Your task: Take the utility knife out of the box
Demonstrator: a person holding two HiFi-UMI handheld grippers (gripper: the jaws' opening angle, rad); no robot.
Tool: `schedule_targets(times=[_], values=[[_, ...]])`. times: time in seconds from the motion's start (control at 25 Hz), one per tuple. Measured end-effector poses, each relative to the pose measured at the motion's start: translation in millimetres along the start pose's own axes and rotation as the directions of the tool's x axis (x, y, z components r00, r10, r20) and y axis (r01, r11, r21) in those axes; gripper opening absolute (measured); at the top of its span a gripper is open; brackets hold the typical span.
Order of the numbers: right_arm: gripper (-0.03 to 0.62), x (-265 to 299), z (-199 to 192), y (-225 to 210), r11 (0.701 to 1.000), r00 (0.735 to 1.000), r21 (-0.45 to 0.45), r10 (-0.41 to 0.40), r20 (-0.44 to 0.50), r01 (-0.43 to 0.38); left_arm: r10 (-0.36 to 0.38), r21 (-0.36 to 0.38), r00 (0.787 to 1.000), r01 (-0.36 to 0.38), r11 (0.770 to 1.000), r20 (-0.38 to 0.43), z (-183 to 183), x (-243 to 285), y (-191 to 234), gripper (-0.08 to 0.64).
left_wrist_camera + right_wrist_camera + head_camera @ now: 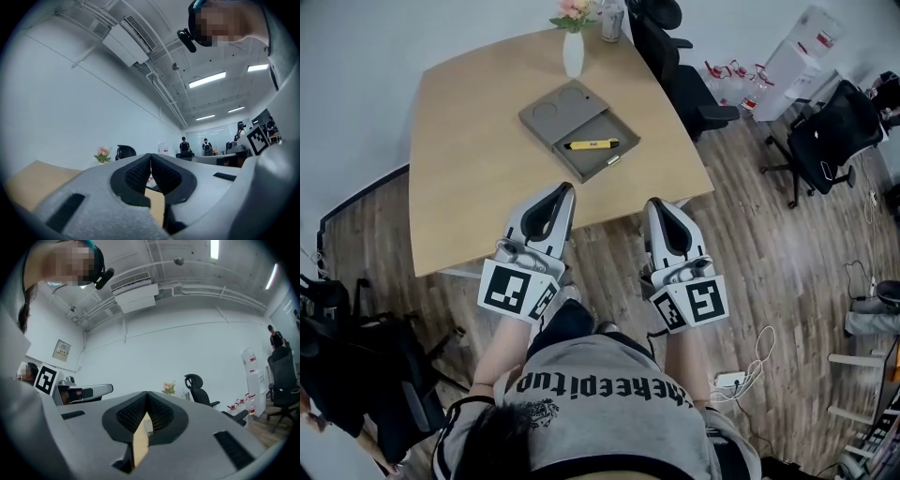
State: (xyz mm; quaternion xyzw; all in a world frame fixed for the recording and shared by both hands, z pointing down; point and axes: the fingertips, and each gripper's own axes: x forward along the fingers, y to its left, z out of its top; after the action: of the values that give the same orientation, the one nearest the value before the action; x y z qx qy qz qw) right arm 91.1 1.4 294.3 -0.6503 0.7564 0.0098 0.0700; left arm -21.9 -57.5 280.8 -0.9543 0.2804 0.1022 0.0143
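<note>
The left gripper (565, 188) and the right gripper (657, 202) hung side by side before the near edge of the light wooden table (469, 178). Each had its jaws pressed together on nothing, probably because no grip was needed yet. The flat grey box (581, 161) lay open on the table, well apart from both grippers, so its tray was free to reach from above. The slim yellow utility knife (592, 144) lay flat and alone across that tray.

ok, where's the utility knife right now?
Head view: utility knife lies inside the open grey box on the table, just this side of the white vase.
</note>
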Motion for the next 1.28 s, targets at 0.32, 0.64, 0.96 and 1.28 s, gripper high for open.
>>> schedule_targets(times=[0.32,0.64,0.96,1.28], values=[[0.006,37.3,-6.6,-5.5,0.999,0.999,-0.003,-0.039,-0.001,0.039,-0.032,-0.015,0.999,0.032,0.999,0.0,-6.4,23.3,36.6,0.018],[0.006,67.9,-13.0,-11.6,0.997,0.997,-0.009,-0.08,-0.006,0.08,-0.069,-0.018,0.998,0.069,0.997,-0.005,-13.5,43.9,64.4,0.018],[0.006,83.7,-19.0,-12.0,0.991,0.991,-0.021,-0.132,-0.012,0.132,-0.102,-0.038,0.995,0.102,0.994,-0.004,-20.3,52.5,86.0,0.018],[0.006,87.1,-18.7,-11.3,0.987,0.988,-0.034,-0.155,-0.019,0.154,-0.117,-0.062,0.993,0.117,0.991,-0.003,-23.8,55.1,92.5,0.018]])
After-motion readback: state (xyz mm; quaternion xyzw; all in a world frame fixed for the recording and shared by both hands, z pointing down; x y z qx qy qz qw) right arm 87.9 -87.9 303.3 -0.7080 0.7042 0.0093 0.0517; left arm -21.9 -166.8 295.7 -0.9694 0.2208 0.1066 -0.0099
